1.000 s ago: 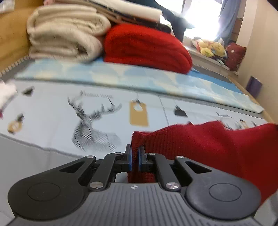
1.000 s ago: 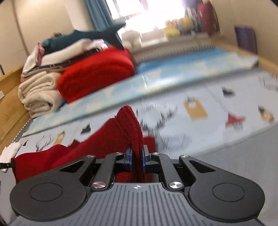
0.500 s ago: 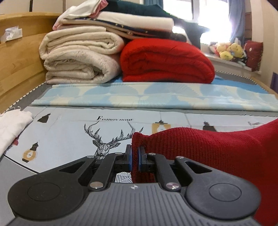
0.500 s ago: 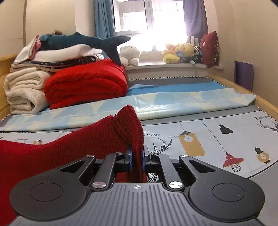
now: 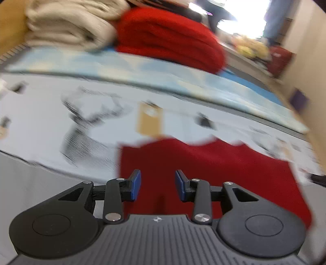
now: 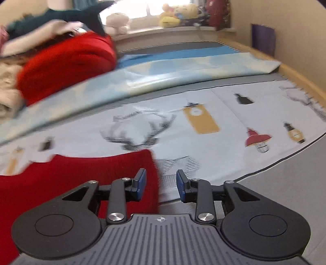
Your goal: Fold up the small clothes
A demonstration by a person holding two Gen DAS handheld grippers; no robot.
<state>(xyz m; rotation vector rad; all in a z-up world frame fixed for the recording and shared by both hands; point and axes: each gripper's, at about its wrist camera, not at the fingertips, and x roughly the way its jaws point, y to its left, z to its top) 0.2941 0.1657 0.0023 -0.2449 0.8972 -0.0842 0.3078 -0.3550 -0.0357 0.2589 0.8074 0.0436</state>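
A small red knitted garment (image 5: pixel 214 173) lies flat on the printed bed sheet (image 5: pixel 51 114). It also shows in the right wrist view (image 6: pixel 81 175), at the lower left. My left gripper (image 5: pixel 158 184) is open and empty, just above the garment's left edge. My right gripper (image 6: pixel 161 184) is open and empty, with its left finger over the garment's right edge and its right finger over the sheet (image 6: pixel 224 114). Both views are blurred by motion.
At the back lie a folded red blanket (image 5: pixel 169 38) and cream towels (image 5: pixel 67 26), in front of them a light blue folded sheet (image 6: pixel 163 75). Plush toys (image 6: pixel 179 14) sit on the window sill. A wooden bed rail (image 6: pixel 301 81) runs along the right.
Both grippers have opened and let go of the red garment, which now lies flat on the sheet. Both cameras have tilted downward.
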